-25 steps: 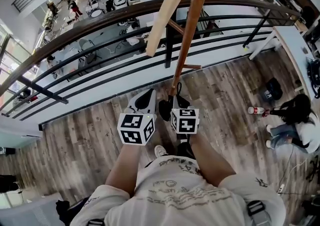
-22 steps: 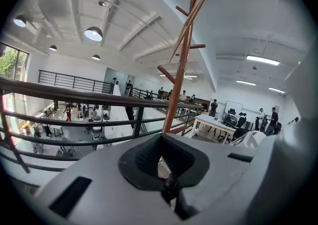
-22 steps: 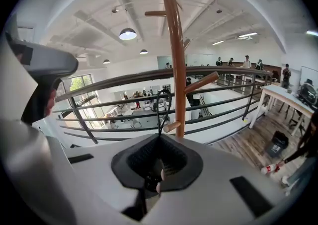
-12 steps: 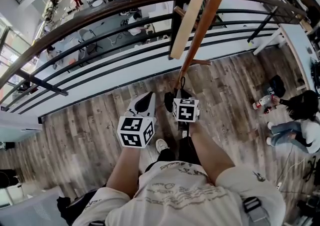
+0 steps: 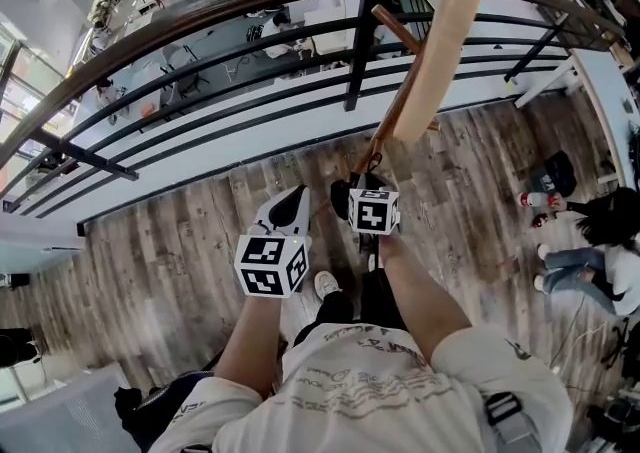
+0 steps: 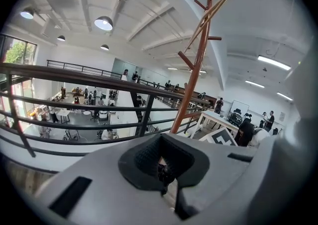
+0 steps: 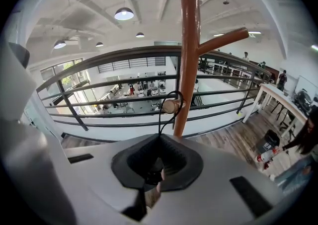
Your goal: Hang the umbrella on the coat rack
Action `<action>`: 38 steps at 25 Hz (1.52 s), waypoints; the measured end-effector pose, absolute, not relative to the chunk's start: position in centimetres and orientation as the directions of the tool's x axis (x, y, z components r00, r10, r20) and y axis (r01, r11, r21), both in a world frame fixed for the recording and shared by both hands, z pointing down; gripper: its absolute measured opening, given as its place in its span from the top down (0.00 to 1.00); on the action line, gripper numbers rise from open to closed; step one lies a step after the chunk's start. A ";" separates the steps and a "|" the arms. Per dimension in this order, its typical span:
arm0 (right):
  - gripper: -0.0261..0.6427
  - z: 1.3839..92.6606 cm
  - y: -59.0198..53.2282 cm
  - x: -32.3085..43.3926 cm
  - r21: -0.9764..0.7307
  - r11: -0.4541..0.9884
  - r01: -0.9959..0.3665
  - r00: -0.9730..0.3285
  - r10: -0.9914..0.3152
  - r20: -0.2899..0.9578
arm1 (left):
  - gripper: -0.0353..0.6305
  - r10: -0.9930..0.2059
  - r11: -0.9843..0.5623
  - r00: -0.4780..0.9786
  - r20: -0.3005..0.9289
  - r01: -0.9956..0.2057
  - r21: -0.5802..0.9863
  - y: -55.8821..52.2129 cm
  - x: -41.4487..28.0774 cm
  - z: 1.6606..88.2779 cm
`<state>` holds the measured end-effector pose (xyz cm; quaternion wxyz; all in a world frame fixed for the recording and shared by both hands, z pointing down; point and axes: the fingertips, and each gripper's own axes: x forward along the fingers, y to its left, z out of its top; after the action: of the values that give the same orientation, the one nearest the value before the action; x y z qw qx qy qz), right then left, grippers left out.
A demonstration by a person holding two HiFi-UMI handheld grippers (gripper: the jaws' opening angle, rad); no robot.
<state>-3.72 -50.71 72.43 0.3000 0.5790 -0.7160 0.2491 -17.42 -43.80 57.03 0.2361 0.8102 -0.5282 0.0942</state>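
The brown wooden coat rack [image 5: 378, 146] rises just past the right gripper [image 5: 345, 199]; its pole [image 7: 188, 45] fills the middle of the right gripper view. A thin black cord loop [image 7: 161, 112] of the umbrella runs from the right gripper's [image 7: 154, 172] shut jaws up and around the end of a low peg [image 7: 170, 106]. A dark length of the umbrella [image 5: 369, 259] hangs under that gripper. The left gripper [image 5: 288, 203] is held beside it to the left, apart from the rack, its jaws [image 6: 161, 172] closed together. The rack [image 6: 196, 77] stands to its right.
A dark metal railing [image 5: 200, 16] with a wooden top rail runs right behind the rack, over a lower floor with people and desks. A person [image 5: 590, 241] sits on the wood floor at right near a bottle [image 5: 530, 199]. A white table [image 7: 278, 97] stands at right.
The right gripper has risen and moved closer to the rack's pole with the umbrella. The left gripper has stayed about where it was. The head camera has shifted, so the rack appears further right.
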 end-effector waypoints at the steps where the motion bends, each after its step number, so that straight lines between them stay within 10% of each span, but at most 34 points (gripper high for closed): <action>1: 0.96 72.6 -51.0 -4.0 -0.007 0.205 -0.979 -0.147 -0.677 0.721 | 0.95 -0.811 -0.327 0.422 0.404 -0.901 0.284 -44.0 -17.7 57.2; 26: 0.86 72.9 -50.4 -1.6 -0.044 0.192 -0.980 -0.173 -0.733 0.658 | 0.95 -0.802 -0.351 0.432 0.412 -0.899 0.261 -42.5 -16.2 57.4; 38: 0.96 58.1 -47.1 2.4 -0.074 0.205 -0.976 -0.217 -0.885 0.412 | 0.95 -0.789 -0.457 0.510 0.343 -0.860 0.228 -43.6 -10.8 53.8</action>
<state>2.37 -47.14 58.15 0.1412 0.6096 -0.7632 0.1612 -10.79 -43.56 53.81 0.1886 0.8482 -0.4858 0.0941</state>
